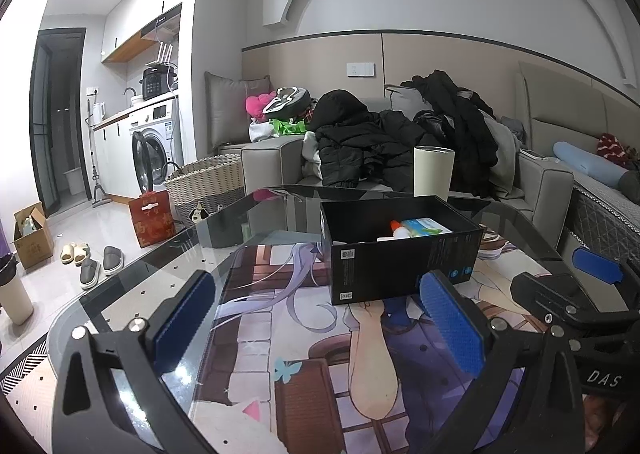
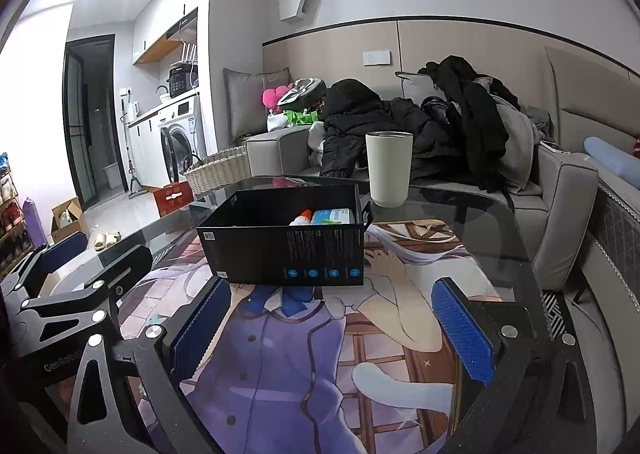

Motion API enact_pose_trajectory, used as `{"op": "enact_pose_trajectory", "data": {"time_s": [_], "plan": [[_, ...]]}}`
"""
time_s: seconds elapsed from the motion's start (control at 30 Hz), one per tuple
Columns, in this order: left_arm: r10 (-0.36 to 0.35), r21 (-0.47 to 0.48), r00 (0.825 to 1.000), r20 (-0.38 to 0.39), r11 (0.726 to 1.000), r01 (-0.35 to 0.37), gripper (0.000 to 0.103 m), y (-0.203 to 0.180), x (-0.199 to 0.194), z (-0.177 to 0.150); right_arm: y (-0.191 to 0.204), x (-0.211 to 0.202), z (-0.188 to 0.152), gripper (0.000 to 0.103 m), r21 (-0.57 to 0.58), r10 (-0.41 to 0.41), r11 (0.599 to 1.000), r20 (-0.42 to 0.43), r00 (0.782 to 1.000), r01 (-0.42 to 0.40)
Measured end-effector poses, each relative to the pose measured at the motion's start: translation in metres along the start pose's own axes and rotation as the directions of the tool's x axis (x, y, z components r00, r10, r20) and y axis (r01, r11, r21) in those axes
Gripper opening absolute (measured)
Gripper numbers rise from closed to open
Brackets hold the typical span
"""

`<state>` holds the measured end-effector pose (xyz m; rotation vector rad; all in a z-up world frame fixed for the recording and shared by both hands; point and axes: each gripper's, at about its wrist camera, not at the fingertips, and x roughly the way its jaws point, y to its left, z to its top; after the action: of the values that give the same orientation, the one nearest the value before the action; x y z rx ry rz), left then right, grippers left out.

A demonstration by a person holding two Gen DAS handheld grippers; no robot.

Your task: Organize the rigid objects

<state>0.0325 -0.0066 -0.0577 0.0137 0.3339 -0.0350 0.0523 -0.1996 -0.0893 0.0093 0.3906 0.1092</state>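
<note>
Both the left gripper point(image 1: 320, 318) and right gripper point(image 2: 332, 328) hover spread and empty low in frame, the black box point(image 2: 284, 240) mid-frame holding a bottle point(image 2: 302, 218) and packet point(image 2: 334, 215); the cream cup point(image 2: 389, 168), upper right, likely calls for grasping next.

My left gripper point(image 1: 320, 318) is a matte black plastic frame with triangular cut-outs, silver round screws and ribbed blue rubber pads point(image 1: 452, 324). My right gripper point(image 2: 334, 324) matches it, with blue pads point(image 2: 464, 334) and grey "GenRob" lettering on the near left.
</note>
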Motion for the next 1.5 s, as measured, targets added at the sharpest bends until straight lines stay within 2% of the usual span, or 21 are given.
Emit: {"op": "enact_pose_trajectory", "data": {"time_s": [1.5], "plan": [[0.006, 0.000, 1.000, -0.012, 1.000, -0.006, 0.103, 0.0004, 0.0037, -0.0010, 0.0013, 0.0027, -0.0002, 0.102, 0.002, 0.001, 1.000, -0.013, 1.000, -0.001]]}}
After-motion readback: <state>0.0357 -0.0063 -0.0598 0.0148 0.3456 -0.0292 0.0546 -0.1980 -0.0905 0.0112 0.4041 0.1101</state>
